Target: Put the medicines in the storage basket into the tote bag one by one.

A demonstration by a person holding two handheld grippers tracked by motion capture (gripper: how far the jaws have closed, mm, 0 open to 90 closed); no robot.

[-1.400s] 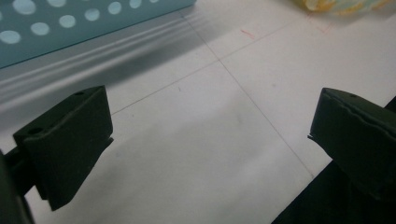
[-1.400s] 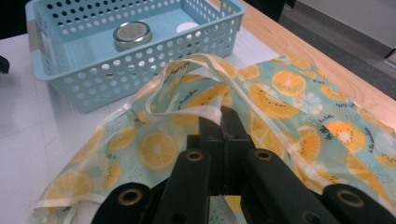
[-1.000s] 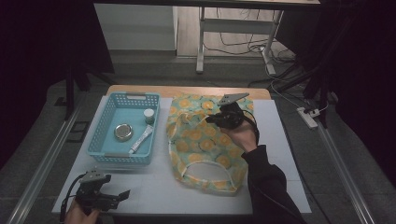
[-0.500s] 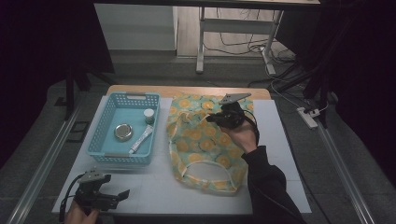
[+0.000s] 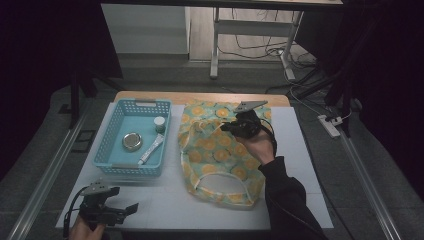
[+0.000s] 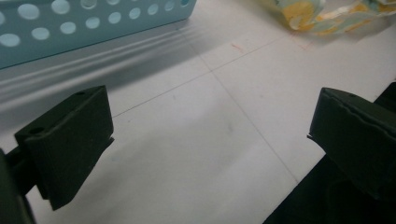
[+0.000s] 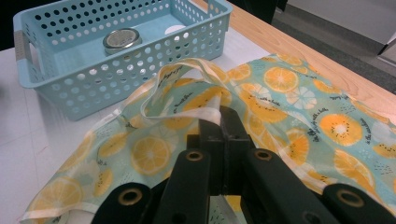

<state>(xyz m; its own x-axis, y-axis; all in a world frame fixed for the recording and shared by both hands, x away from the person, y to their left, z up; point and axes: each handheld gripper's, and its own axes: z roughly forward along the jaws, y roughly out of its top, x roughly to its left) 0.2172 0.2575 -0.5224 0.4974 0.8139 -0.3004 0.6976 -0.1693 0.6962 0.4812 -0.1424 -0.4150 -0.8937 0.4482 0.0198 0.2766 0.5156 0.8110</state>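
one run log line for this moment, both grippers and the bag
right gripper: shut on bag strap | bag: flat on table, beside basket | left gripper: open, holds nothing, over bare table

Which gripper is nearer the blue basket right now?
Left. The left gripper rests open on the table just in front of the blue basket; the right gripper is farther off, shut on the orange-print bag beside it.

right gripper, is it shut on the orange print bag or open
Shut on the bag: in the right gripper view the right gripper has its jaws pressed together on a cream strap.
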